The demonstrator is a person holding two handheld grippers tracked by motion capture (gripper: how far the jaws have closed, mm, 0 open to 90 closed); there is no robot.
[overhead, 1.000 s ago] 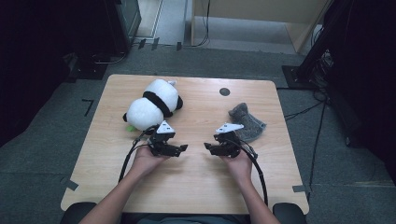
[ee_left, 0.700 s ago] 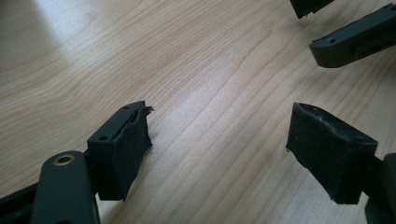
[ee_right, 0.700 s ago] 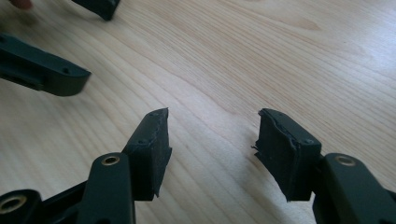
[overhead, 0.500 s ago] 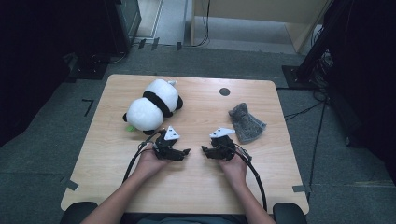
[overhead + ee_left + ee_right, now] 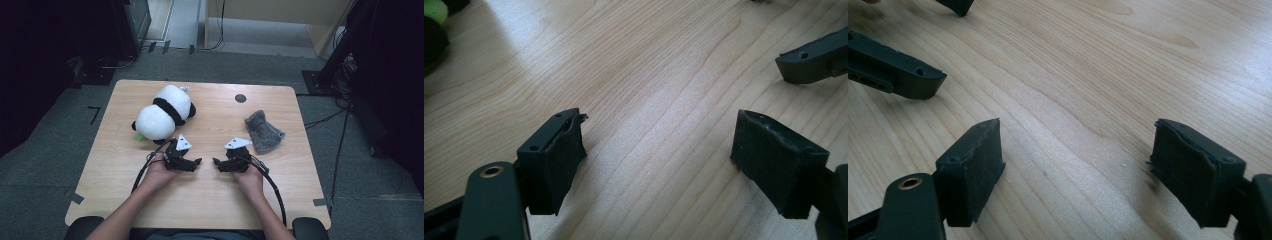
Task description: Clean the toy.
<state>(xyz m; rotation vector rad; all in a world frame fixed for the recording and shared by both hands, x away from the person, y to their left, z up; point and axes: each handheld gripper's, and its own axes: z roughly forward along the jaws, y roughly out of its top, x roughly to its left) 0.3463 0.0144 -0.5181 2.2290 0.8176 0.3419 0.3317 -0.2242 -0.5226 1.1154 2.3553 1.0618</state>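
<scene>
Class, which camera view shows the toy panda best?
The high view: the whole panda lies on the table's far left part, beyond the left gripper. The left gripper view catches just a dark edge and a green bit at its top left corner. The right gripper view looks along its open jaws at bare wood.

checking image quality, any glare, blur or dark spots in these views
High view: soft, slightly blurred; floor around the table very dark, panda evenly lit. Left gripper view: bright glare on wood at top; pads sharp. Right gripper view: glare upper right, pads sharp.
</scene>
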